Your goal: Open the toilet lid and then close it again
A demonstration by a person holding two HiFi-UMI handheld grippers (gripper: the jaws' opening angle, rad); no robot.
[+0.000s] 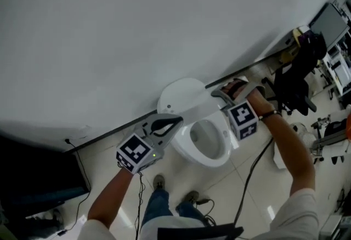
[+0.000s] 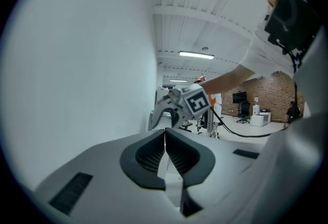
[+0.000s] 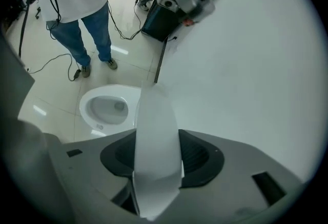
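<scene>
- Head view: the white oval plastic toilet lid [image 1: 181,96] stands raised close to the plain white wall [image 1: 137,24], with the white ceramic toilet bowl [image 1: 207,143] uncovered below it. The right gripper [image 1: 222,93] is at the lid's top edge. The lid looks fully up, so lowering probably comes next. To do it well: hold the rim, follow the hinge arc, lower slowly, don't drop it.
- Left gripper view: the left gripper [image 2: 165,138] has its jaws pressed together with nothing between them. It points along the wall and plays no part in the grip.
- Right gripper view: the right gripper's [image 3: 156,164] jaws are partway apart, with the pads clamped on the lid [image 3: 156,125], which shows edge-on. The bowl [image 3: 107,107] lies below and to the left.
</scene>
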